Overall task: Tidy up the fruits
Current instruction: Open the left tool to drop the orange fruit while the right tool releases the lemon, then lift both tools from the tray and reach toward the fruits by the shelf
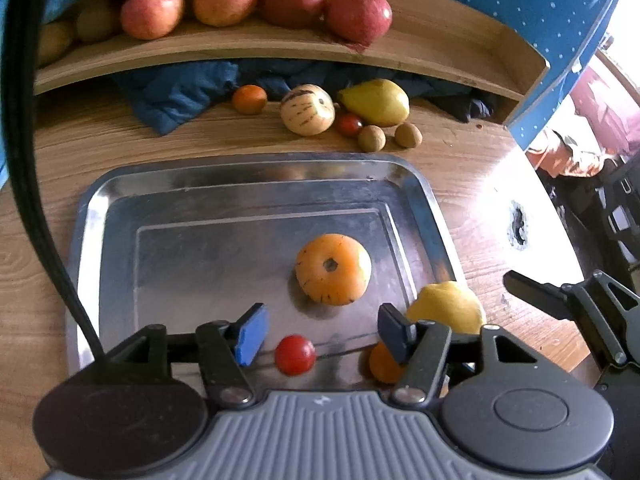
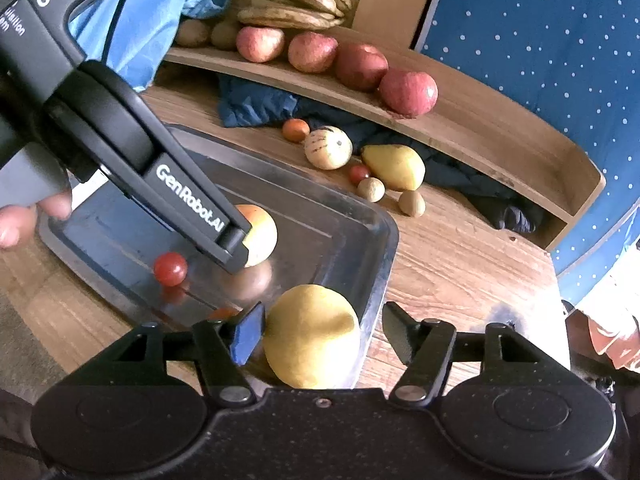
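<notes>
Steel tray (image 1: 92, 216) on the wooden bench (image 1: 48, 272): from the left wrist, the left hand-held gripper (image 1: 318, 330) hangs released above a cherry tomato (image 1: 295, 354), with an orange persimmon (image 1: 333, 274) further in. From the right wrist, the right hand-held gripper (image 2: 322, 330) is released too, a yellow lemon (image 2: 312, 336) loose between its jaws at the tray's near corner.

Dark blue cloth (image 1: 180, 92) bunched under the wooden shelf (image 1: 256, 46); dotted blue fabric (image 2: 540, 40) behind.
</notes>
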`<control>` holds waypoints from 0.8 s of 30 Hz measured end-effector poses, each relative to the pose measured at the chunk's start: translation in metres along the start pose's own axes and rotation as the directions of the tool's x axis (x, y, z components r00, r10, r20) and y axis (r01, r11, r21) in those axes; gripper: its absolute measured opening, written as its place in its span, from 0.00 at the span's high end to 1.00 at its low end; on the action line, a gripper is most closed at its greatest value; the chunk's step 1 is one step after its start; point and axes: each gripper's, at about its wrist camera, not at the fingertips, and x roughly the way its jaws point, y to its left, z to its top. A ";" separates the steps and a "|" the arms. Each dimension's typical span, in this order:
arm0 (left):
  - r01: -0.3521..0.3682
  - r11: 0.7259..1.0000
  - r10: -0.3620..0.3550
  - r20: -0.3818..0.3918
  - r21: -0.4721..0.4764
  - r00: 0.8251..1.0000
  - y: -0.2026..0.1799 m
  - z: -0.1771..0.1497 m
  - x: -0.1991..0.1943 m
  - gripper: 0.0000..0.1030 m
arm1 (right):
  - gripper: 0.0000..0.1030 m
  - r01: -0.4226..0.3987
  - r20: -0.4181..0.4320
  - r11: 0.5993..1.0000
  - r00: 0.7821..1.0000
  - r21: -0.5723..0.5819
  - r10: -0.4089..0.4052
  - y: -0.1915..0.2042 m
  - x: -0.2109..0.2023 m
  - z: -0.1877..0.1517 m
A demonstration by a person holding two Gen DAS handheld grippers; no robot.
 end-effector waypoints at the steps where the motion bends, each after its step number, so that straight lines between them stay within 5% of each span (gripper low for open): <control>1: -0.005 1.000 0.005 0.005 -0.002 1.000 0.001 -0.002 -0.004 0.29 | 0.30 -0.004 0.005 1.000 1.000 -0.001 0.004 0.001 -0.003 -0.001; 13: -0.079 0.997 0.079 0.028 0.016 0.997 0.024 -0.034 -0.043 0.04 | 0.10 -0.051 0.047 0.999 0.998 0.018 0.050 0.001 -0.032 -0.006; 24: -0.198 0.980 0.197 -0.024 -0.017 0.980 0.044 -0.055 -0.056 0.00 | 0.01 -0.111 0.045 0.994 0.993 0.012 0.110 0.010 -0.040 -0.007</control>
